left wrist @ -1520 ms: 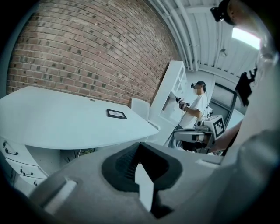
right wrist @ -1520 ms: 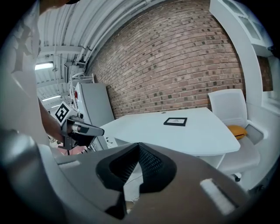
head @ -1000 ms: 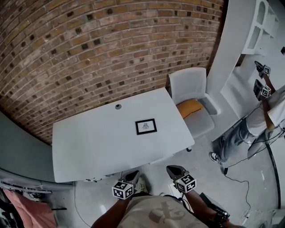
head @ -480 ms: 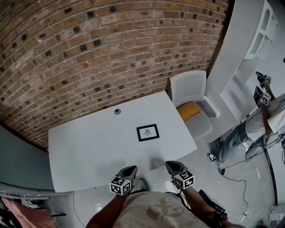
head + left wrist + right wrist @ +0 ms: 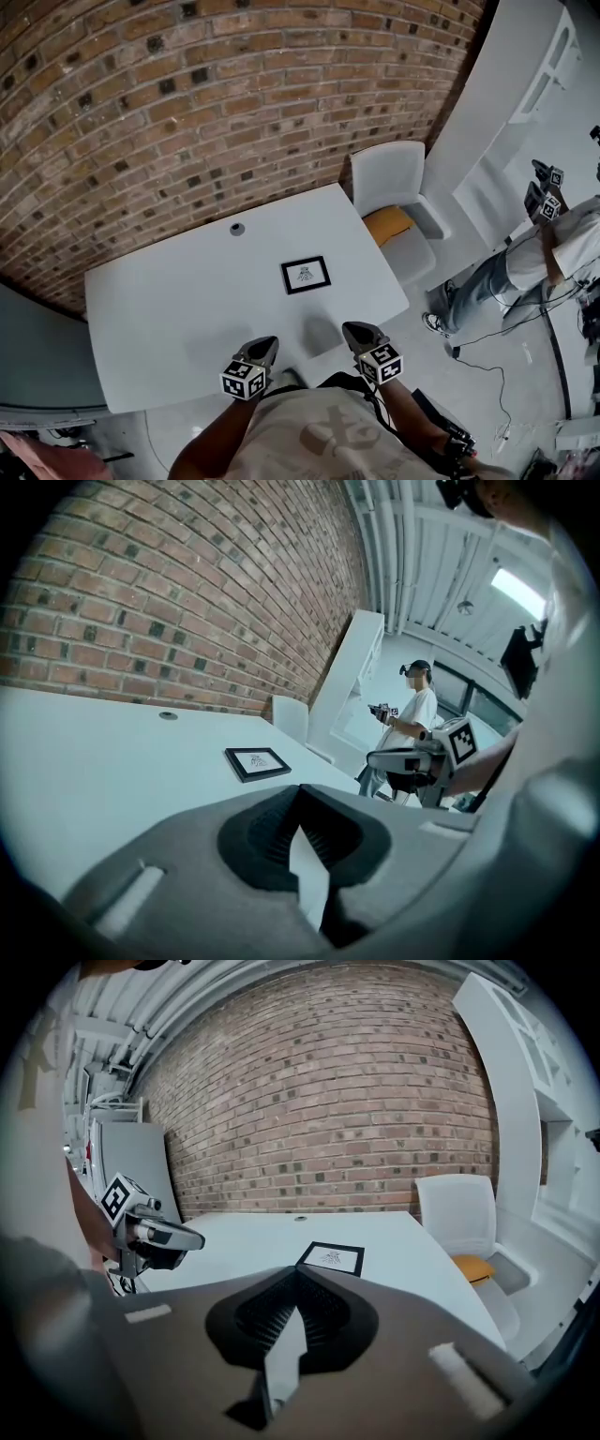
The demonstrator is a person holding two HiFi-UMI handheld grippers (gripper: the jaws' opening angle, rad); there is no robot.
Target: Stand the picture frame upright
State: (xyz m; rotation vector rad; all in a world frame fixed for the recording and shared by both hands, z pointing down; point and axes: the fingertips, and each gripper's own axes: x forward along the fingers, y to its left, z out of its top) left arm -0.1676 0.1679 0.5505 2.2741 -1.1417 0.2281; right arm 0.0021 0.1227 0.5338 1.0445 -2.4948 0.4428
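A small black-bordered picture frame (image 5: 306, 275) is seen lying flat on the white rectangular table (image 5: 159, 309). The left gripper (image 5: 264, 347) and right gripper (image 5: 357, 334) are held over its near edge, jaws together, empty.

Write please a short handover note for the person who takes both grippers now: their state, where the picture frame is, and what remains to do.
Left gripper: jaws together, empty, over the near edge of the white rectangular table.
Right gripper: jaws together, empty, also at the near edge.
Small black-framed picture frame: lying flat, face up, on the table ahead of both grippers, untouched.
Done: nothing on the frame yet.
Left: reach the frame, open the jaws, grip an edge, stand it upright.
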